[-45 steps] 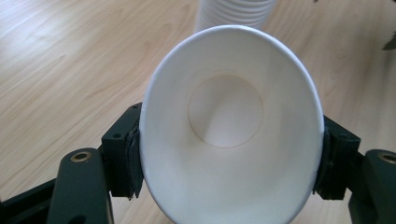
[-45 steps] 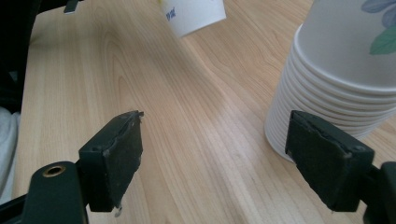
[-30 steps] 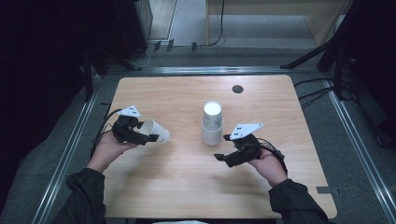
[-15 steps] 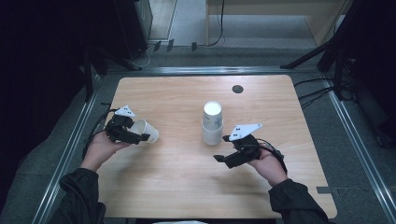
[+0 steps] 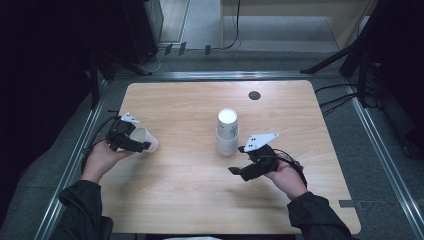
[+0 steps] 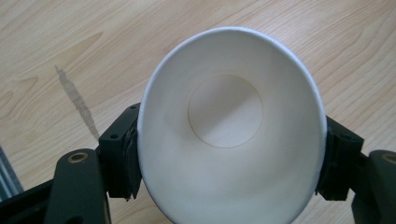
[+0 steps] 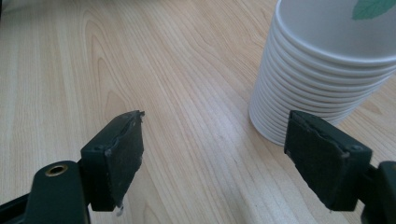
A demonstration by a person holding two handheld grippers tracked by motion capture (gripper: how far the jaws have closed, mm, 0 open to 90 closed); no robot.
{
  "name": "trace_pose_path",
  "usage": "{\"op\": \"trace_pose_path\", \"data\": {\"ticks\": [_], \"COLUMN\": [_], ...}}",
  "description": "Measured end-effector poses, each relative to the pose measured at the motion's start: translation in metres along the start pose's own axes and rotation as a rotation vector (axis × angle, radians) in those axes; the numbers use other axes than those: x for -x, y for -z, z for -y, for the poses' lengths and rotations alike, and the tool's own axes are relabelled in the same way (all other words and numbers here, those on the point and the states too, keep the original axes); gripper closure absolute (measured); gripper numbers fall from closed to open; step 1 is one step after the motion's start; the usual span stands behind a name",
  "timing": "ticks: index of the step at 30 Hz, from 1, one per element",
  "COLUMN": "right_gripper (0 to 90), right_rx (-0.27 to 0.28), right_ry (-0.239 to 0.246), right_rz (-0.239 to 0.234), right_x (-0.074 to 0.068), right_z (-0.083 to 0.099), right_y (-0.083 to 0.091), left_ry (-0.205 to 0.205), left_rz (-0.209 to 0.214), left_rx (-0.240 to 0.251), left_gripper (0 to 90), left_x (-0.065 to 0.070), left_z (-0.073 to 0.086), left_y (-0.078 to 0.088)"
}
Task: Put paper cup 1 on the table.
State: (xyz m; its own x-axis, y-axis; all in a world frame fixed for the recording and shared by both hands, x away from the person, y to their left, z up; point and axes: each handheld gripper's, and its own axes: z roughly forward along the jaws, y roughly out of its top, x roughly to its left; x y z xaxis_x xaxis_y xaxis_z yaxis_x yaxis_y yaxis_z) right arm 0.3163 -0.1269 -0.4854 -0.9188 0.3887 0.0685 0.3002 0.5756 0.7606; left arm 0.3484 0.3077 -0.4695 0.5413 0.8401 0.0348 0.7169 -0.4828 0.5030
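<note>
- The white paper cup [image 6: 231,135] lies on its side near the desk's [image 5: 190,200] left edge, mouth toward the camera.
- The left gripper [image 5: 131,142] grips its sides, jaws just easing apart.
- The right gripper [image 7: 215,154] gapes empty beside the cup stack [image 5: 227,132].

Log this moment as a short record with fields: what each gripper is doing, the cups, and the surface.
left gripper: jaws on either side of a single paper cup, pads against its wall; they have just been opening a little
single paper cup: white, empty, mouth towards the left gripper's camera
right gripper: open, nothing between the jaws, beside the stack
cup stack: white cups nested upside down, mid-table
table: light wood
</note>
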Motion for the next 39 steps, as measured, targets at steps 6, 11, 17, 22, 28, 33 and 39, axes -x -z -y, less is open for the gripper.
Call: {"op": "trace_pose_path", "data": {"ticks": [6, 11, 17, 22, 28, 33, 39], "right_gripper": [20.0, 19.9, 20.0, 20.0, 20.0, 20.0, 20.0], "right_rx": [-0.003, -0.004, -0.008, -0.010, -0.010, -0.009, 0.003], "right_ry": [0.002, 0.003, 0.004, 0.010, 0.010, 0.010, 0.024], "right_rz": [0.000, -0.002, -0.003, -0.005, -0.005, -0.006, -0.005], "right_x": [0.000, 0.000, -0.001, -0.001, -0.001, -0.001, -0.002], "right_z": [0.000, 0.000, 0.000, 0.000, 0.000, 0.000, -0.001], "right_y": [-0.001, -0.001, -0.002, -0.002, -0.002, -0.002, -0.002], "left_ry": [0.010, -0.002, -0.019, -0.016, -0.017, -0.016, 0.000], "left_rz": [-0.029, -0.044, -0.054, -0.050, -0.053, -0.044, -0.019], "left_rx": [-0.039, -0.061, -0.085, -0.081, -0.078, -0.069, -0.045], "left_gripper": [25.1, 24.8, 23.9, 22.8, 21.4, 20.1, 14.7], "left_x": [0.000, 0.002, 0.005, 0.006, 0.007, 0.008, 0.007], "left_z": [-0.001, -0.002, -0.005, -0.006, -0.006, -0.007, -0.007], "left_y": [-0.001, -0.004, -0.010, -0.012, -0.013, -0.014, -0.011]}}
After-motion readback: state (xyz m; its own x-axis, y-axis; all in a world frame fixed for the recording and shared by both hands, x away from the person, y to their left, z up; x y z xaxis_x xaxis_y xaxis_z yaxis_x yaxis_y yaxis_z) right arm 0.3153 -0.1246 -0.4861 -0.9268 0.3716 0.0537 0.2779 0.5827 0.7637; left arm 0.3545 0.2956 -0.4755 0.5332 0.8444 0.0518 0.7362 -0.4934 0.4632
